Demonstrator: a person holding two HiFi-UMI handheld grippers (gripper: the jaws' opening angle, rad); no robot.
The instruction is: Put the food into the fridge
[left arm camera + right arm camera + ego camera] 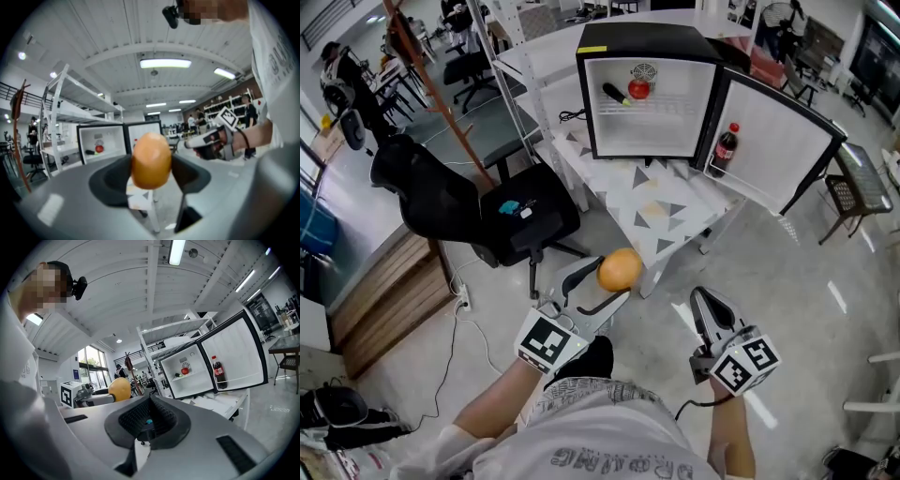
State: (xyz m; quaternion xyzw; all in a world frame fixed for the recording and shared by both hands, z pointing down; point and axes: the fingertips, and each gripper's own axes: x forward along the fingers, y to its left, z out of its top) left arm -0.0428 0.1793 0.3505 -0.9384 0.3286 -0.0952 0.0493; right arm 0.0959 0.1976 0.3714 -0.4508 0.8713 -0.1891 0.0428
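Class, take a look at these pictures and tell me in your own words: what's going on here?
A person is putting food into a small fridge that stands open on a low patterned table. The left gripper has its jaws shut on an orange fruit, held in the air short of the fridge. The right gripper is beside it, jaws together and empty. On the fridge shelf lie a red fruit and a dark long item; a cola bottle stands in the door.
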